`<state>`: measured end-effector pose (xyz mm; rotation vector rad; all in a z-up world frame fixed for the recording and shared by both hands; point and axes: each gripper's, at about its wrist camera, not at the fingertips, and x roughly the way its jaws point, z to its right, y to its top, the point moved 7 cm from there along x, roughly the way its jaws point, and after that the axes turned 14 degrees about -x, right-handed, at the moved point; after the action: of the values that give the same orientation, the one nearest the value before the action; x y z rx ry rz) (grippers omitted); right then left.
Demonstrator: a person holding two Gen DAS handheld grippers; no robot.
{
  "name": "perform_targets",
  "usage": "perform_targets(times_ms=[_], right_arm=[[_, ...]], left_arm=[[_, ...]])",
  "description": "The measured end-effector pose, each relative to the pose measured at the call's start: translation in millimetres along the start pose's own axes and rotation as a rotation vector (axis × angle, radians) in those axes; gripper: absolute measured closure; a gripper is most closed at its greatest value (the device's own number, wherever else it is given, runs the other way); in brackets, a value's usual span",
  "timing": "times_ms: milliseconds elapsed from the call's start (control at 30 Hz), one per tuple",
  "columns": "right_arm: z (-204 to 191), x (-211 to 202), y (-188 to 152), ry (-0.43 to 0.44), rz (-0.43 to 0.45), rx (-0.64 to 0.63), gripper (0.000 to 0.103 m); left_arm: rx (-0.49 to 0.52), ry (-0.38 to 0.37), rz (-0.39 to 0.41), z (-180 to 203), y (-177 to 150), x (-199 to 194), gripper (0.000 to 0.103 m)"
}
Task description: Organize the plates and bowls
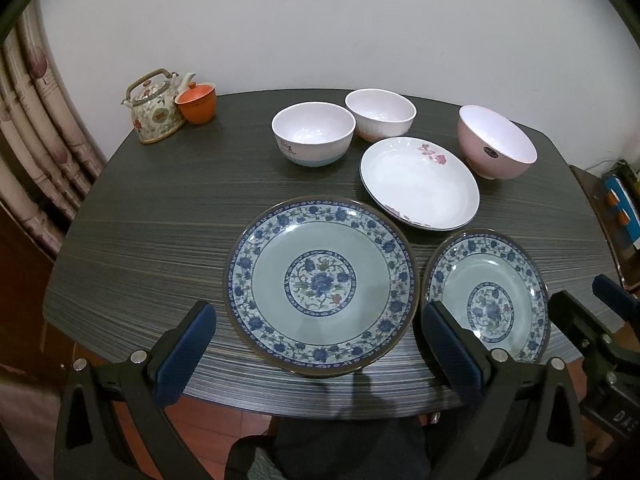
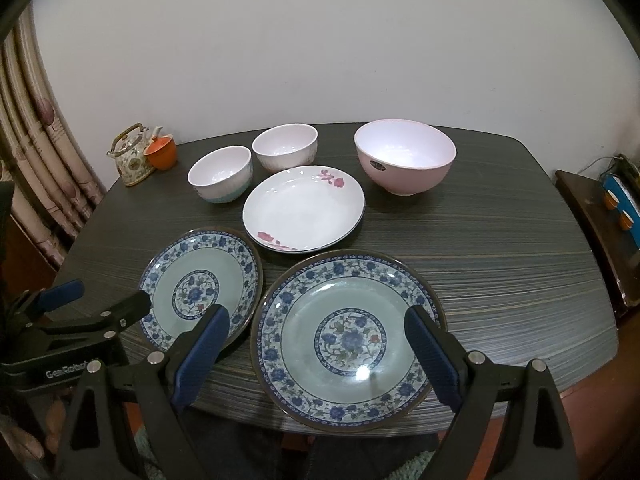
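Two blue-flowered green plates lie near the table's front edge: one [image 1: 320, 284] [image 2: 200, 286] on the left, the other [image 1: 488, 300] [image 2: 348, 336] on the right. Behind them lies a white plate with pink flowers [image 1: 420, 184] [image 2: 304, 208]. At the back stand two white bowls [image 1: 314, 134] [image 1: 380, 114] and a larger pink bowl [image 1: 496, 142] [image 2: 404, 160]. My left gripper [image 1: 316, 344] is open and empty above the front edge, in front of the left plate. My right gripper [image 2: 316, 348] is open and empty over the right plate.
A flowered teapot [image 1: 154, 108] and an orange lidded cup [image 1: 196, 102] stand at the table's back left corner. A curtain [image 1: 36, 128] hangs to the left. A low side stand with small items [image 2: 616, 204] is to the right. The dark table [image 2: 500, 264] is bare at the right.
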<state>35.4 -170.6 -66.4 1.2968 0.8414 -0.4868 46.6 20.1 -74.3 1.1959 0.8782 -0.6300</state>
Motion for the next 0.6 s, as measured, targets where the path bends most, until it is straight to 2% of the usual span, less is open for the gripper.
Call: perform_targets(times_ms=[233, 400, 467, 500, 600], right_arm=[[-4.7, 2.2, 7.0, 0.035, 0.016, -0.034, 0.012], [-10.4, 8.5, 11.9, 0.112, 0.008, -0.030, 0.021], [-13.3, 9.9, 13.8, 0.138, 0.011, -0.035, 0.025], [-15.1, 11.9, 15.8, 0.159, 0.009, -0.041, 0.030], [-18.1, 18.5, 20.8, 0.222, 0.002, -0.037, 0.034]], left_arm=[[-0.017, -0.007, -0.011, -6.1, 2.7, 5.5, 0.001], [-0.043, -0.001, -0.025, -14.8, 5.9, 11.2, 0.003], [-0.049, -0.009, -0.031, -17.2, 7.1, 13.2, 0.006], [-0.054, -0.017, -0.037, -18.9, 7.9, 14.4, 0.008], [-0.079, -0.030, -0.047, -25.9, 11.3, 16.8, 0.014]])
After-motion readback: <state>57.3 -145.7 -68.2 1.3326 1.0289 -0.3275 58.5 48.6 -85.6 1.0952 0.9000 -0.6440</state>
